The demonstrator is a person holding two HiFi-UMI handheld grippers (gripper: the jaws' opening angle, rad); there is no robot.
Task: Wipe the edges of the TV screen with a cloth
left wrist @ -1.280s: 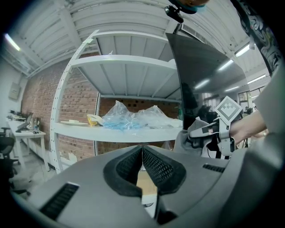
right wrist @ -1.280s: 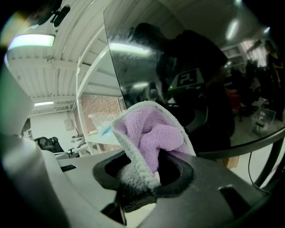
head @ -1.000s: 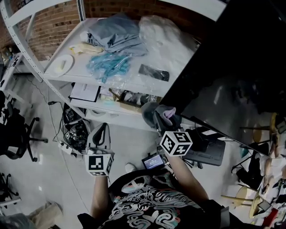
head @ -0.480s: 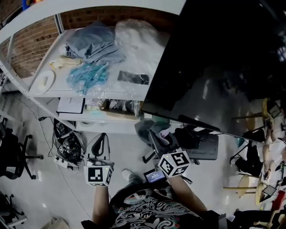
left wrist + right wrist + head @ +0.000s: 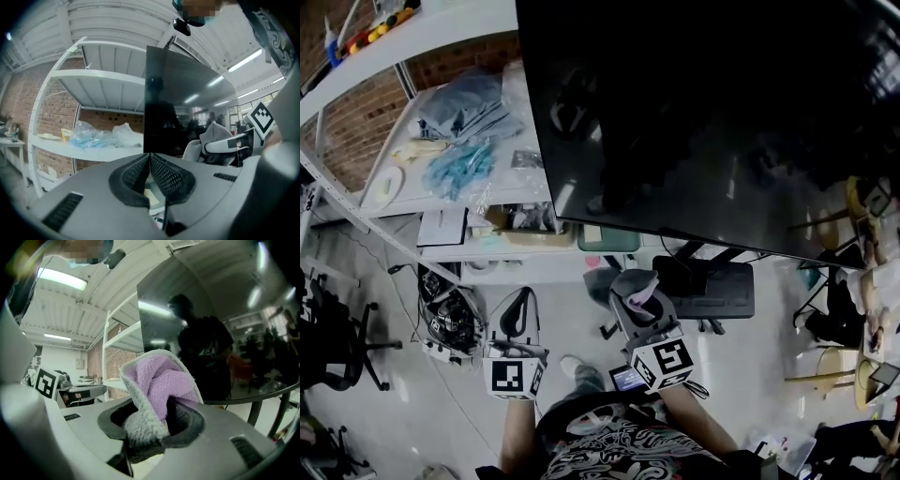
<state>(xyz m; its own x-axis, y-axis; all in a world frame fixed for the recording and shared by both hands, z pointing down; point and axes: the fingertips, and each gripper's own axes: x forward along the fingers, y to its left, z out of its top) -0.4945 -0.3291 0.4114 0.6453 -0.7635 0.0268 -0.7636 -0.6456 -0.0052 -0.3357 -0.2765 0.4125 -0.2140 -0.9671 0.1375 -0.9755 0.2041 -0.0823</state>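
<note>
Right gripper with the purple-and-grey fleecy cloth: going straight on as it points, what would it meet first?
Probably the large black TV screen, near its lower edge, though depth is unclear.

The TV screen (image 5: 722, 122) runs off the top and right edges of the head view, so its upper and right borders lie out of sight. It also covers the right end of the white shelf (image 5: 403, 202) behind it. In the right gripper view the lower folds of the cloth (image 5: 161, 385) are buried between the jaws of the right gripper (image 5: 154, 425). What fills the clear bags (image 5: 455, 169) on the shelf is too small to tell. The small lit device (image 5: 626, 378) near the person is half hidden by the marker cube (image 5: 664, 361), and its display is unreadable.
</note>
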